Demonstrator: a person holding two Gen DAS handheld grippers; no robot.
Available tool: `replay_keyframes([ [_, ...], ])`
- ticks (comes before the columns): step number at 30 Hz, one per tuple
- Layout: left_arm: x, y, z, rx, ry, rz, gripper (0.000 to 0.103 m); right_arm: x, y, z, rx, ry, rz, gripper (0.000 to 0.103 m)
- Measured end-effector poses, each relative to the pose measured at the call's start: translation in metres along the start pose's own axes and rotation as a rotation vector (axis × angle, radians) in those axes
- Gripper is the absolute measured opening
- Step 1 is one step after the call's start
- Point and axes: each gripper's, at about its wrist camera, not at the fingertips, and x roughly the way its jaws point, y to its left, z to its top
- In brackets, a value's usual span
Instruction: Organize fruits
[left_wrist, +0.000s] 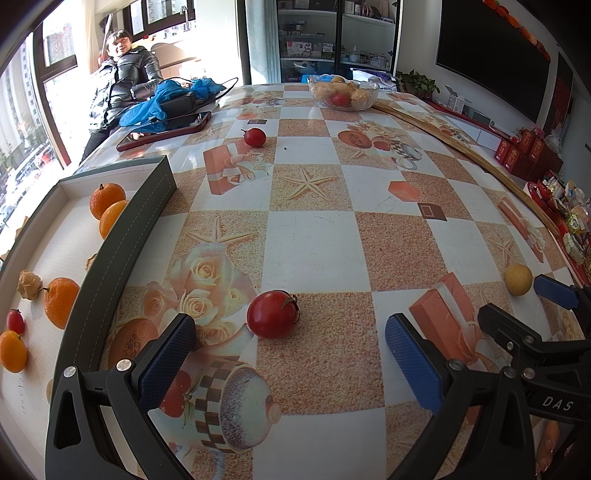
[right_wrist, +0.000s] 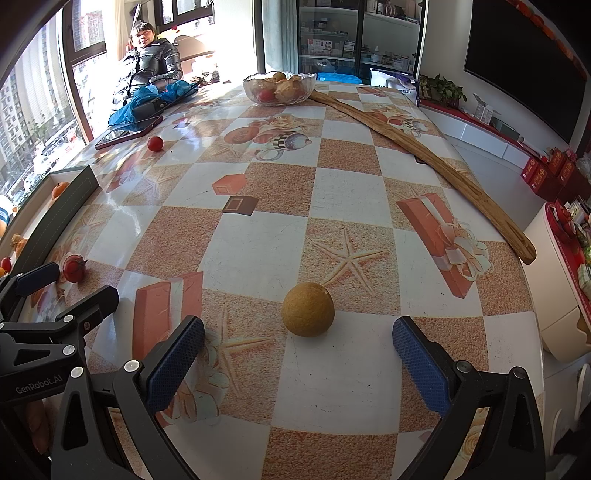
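Left hand-held gripper (left_wrist: 290, 360) wide open, empty, red tomato (left_wrist: 272, 314) on desk (left_wrist: 314, 243) just ahead between its fingers. Right hand-held gripper (right_wrist: 298, 360) wide open, empty, yellow round fruit (right_wrist: 308, 314) just ahead. Tray (left_wrist: 122, 236) with oranges sits left.

a table (left_wrist: 310, 243) with a checkered orange-and-white printed cover fills both views. on it lie a red tomato (left_wrist: 272, 314) at lower centre, a second tomato (left_wrist: 255, 137) farther up, a tan round fruit (right_wrist: 307, 309), a shallow tray (left_wrist: 122, 236) at left, a glass bowl (left_wrist: 343, 92) at the top, a long wooden stick (right_wrist: 424, 155), and a phone (left_wrist: 166, 130) at upper left.
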Motion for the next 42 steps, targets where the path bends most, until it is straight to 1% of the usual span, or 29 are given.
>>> replay_keyframes([
  [22,0.0,0.0,0.0,0.0,0.0,0.0,0.102,0.0,0.0,0.0,0.0,0.0,0.003,0.102],
  [27,0.0,0.0,0.0,0.0,0.0,0.0,0.102,-0.002,-0.006,-0.001,0.026,-0.005,0.0,0.102],
  [32,0.0,0.001,0.0,-0.001,0.0,-0.001,0.102,-0.002,-0.003,-0.001,0.016,0.002,-0.015,0.102],
  [38,0.0,0.003,0.0,-0.012,0.0,0.002,0.102,-0.002,-0.004,-0.001,0.013,0.007,-0.013,0.102],
  [42,-0.003,0.01,-0.001,-0.036,-0.006,-0.025,0.102,-0.008,-0.014,-0.009,-0.003,0.016,-0.002,0.102],
])
